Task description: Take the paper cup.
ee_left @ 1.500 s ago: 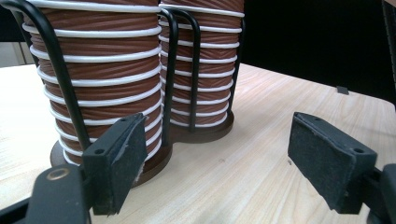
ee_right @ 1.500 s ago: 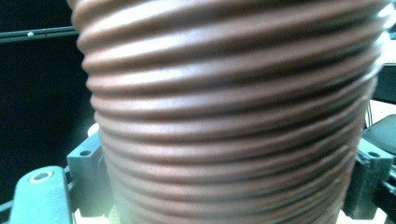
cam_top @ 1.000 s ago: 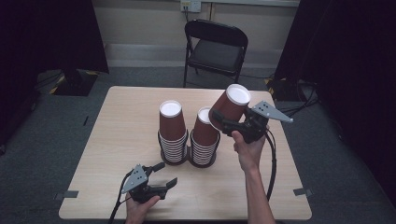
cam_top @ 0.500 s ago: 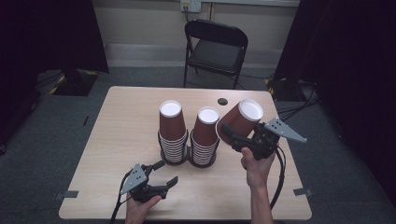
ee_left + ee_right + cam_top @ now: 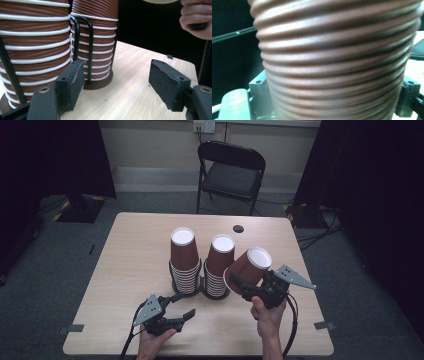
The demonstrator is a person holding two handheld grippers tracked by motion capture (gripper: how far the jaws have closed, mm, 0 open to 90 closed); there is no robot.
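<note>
Overhead, right gripper (image 5: 239, 281) tilting held cup (image 5: 248, 266), left gripper (image 5: 183, 305) low, level

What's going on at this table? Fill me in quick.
A person is working with two hand-held grippers at a wooden table. The right gripper is shut on a single brown paper cup, tilted, beside two stacks of the same cups that sit in a black wire holder. The left gripper rests low near the front of the stacks, jaws open with nothing between them, though they have just been closing a little.
</note>
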